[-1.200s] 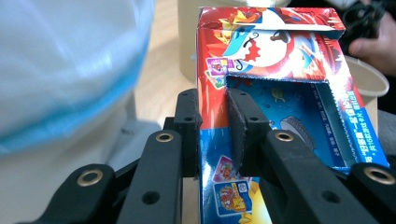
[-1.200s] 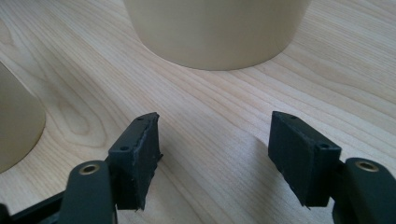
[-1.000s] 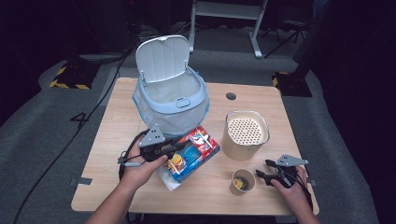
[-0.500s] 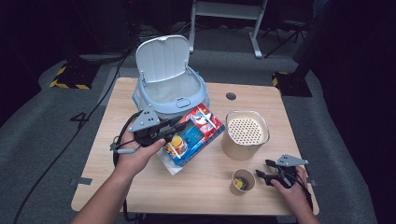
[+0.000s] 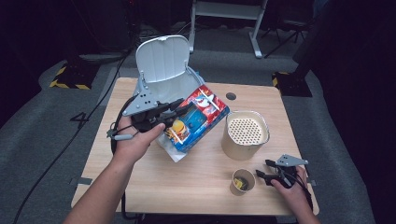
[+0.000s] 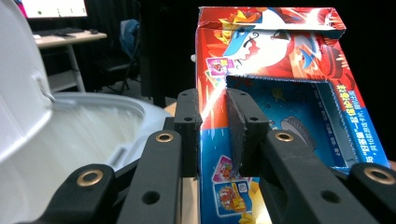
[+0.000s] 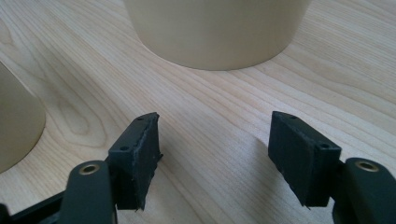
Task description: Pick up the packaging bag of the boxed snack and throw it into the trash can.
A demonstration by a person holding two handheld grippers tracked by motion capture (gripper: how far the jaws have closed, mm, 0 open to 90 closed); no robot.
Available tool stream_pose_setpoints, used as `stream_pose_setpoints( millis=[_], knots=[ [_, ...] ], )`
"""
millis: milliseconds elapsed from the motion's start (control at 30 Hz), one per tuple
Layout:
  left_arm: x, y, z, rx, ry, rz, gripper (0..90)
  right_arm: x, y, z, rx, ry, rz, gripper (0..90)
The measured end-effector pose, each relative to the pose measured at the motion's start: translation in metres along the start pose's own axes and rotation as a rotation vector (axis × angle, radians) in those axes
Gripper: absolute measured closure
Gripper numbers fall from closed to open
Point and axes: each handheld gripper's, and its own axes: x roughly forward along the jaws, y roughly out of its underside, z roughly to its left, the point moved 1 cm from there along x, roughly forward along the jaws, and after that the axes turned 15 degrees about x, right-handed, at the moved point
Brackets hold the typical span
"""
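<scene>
The step in hand looks like carrying the printed carton (image 5: 201,116) to the white bin (image 5: 163,60), whose lid is standing up and whose mouth is gaping. The left gripper (image 5: 188,108) is holding the carton clear of the worktop (image 5: 187,186). In the left gripper view its fingers (image 6: 189,130) are pinching one thin wall of the carton (image 6: 280,56) at the edge of the cut-out window, set narrow with the card pressed between the pads. Most of the carton is rising beyond and above the fingertips, tilted, and a scrap of clear wrap seems to be trailing under it. The bin's pale basin (image 6: 93,135) is lying just to the left of those fingers and below them, so the carton is hanging beside the opening rather than squarely over it. The next move, as I judge it, is calling for a short swing of the carton toward that side until it is over the basin, then a spreading of the fingers to let it drop. The carton is long and held by an edge, so a corner could catch on the rim or the raised lid. The right gripper (image 5: 263,170) is lying low on the worktop. Its fingers (image 7: 140,149) are standing apart with bare wood (image 7: 210,116) between them and gripping nothing. The beige perforated-top tub (image 7: 215,32) is sitting ahead of them and the small paper cup (image 7: 16,130) off to their left.
</scene>
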Motion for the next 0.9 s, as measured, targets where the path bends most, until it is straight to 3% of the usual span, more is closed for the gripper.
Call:
stream_pose_setpoints(
  millis=[333, 900],
  knots=[
    [-0.002, -0.021, 0.025, -0.001, -0.079, -0.051, 75.2, 0.000, 0.000, 0.000, 0.001, -0.001, -0.001, 33.7],
    [-0.002, -0.041, 0.060, -0.016, -0.208, -0.127, 75.1, 0.000, 0.000, 0.000, 0.001, -0.001, 0.000, 33.7]
  ],
)
